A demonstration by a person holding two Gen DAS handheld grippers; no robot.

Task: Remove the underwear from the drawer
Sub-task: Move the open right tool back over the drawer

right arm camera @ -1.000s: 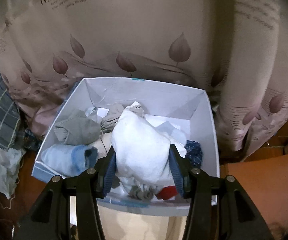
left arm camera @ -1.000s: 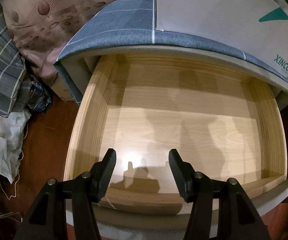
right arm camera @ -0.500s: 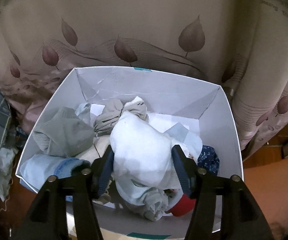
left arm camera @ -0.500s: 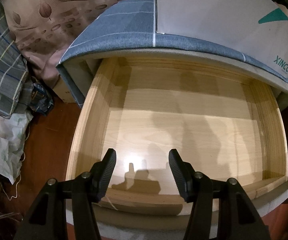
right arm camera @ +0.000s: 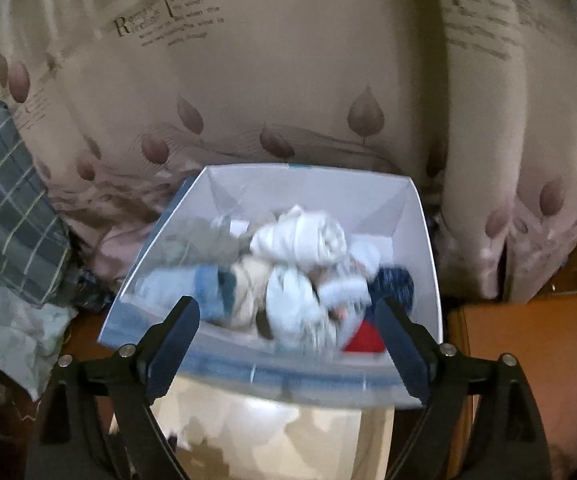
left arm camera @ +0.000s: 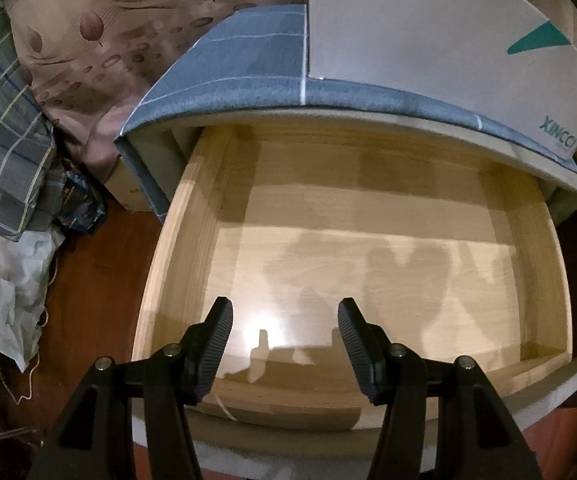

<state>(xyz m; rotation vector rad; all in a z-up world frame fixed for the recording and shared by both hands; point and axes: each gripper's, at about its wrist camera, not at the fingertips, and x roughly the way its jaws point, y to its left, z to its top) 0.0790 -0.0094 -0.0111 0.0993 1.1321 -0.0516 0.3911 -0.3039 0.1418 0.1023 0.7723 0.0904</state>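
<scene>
In the left wrist view the pulled-out wooden drawer (left arm camera: 184,240) shows only its bare bottom. My left gripper (left arm camera: 285,308) hangs open above the drawer's front edge, holding nothing. In the right wrist view a white box (right arm camera: 316,184) holds a pile of rolled underwear, with a white piece (right arm camera: 304,236) lying on top. My right gripper (right arm camera: 288,308) is drawn back from the box with its jaws opening wide. No cloth touches its pads. This view is blurred by motion. The same box (left arm camera: 428,32) stands on the blue-grey cabinet top (left arm camera: 248,80) behind the drawer.
A leaf-print curtain (right arm camera: 288,100) hangs behind the box. Plaid cloth (left arm camera: 4,128) and crumpled white fabric (left arm camera: 4,288) lie on the wooden floor at the left. An orange-brown surface (right arm camera: 528,340) sits to the right of the box.
My right gripper let go of the white underwear, which now lies on the pile in the box; the jaws spread wide and the gripper pulled back. The left gripper stayed still.
</scene>
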